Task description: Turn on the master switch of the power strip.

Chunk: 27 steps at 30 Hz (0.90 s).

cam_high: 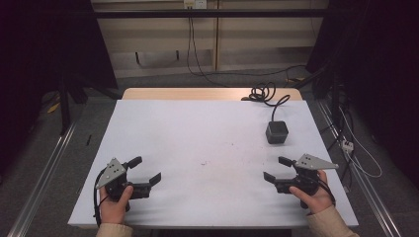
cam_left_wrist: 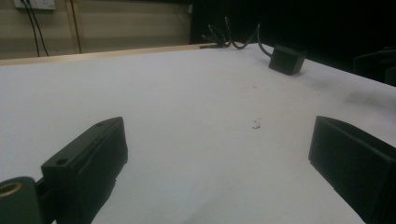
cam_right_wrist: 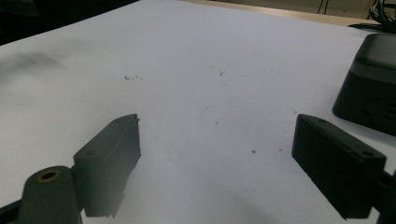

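A small black box (cam_high: 276,132) with a cable sits on the white table top (cam_high: 197,128), far right of centre. My left gripper (cam_high: 146,169) is held low over the near left part, jaws open and pointing toward the middle, nothing between them. My right gripper (cam_high: 275,168) hovers at the near right, jaws open and empty, in front of the box. In the left gripper view the box (cam_left_wrist: 286,59) lies far off beyond my open left gripper (cam_left_wrist: 219,140). In the right gripper view the box (cam_right_wrist: 371,88) is close at the right, beside my open right gripper (cam_right_wrist: 219,135).
A coiled black cable (cam_high: 263,92) runs from the box to the table's far edge, where a wooden strip (cam_high: 197,94) shows. Small dark specks (cam_right_wrist: 133,77) dot the sheet. More cables lie on the floor at the right (cam_high: 356,153).
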Available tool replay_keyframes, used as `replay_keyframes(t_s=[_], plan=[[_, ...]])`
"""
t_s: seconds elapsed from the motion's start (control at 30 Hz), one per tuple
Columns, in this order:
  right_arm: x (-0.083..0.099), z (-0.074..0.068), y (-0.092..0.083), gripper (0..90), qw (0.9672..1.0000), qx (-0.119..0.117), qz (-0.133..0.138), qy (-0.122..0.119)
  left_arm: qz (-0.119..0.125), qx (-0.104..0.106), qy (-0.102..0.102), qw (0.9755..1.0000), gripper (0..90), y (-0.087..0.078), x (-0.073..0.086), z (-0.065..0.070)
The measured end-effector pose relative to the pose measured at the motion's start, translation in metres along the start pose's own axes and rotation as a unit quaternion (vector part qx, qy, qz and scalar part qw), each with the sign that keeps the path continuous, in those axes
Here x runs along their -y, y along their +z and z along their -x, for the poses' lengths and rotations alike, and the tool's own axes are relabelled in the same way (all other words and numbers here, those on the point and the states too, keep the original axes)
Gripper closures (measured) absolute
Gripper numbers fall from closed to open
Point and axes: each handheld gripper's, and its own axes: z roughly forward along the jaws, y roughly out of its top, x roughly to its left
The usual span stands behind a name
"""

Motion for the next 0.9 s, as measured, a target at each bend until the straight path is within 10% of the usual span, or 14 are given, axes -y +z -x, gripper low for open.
replay_keyframes(t_s=[0.9], plan=[[0.015, 0.0, -0.01, 14.9, 0.9998, 0.018, -0.005, -0.003, -0.007, 0.002, 0.002, 1.0, 4.0, 0.001, 0.0, -0.001]])
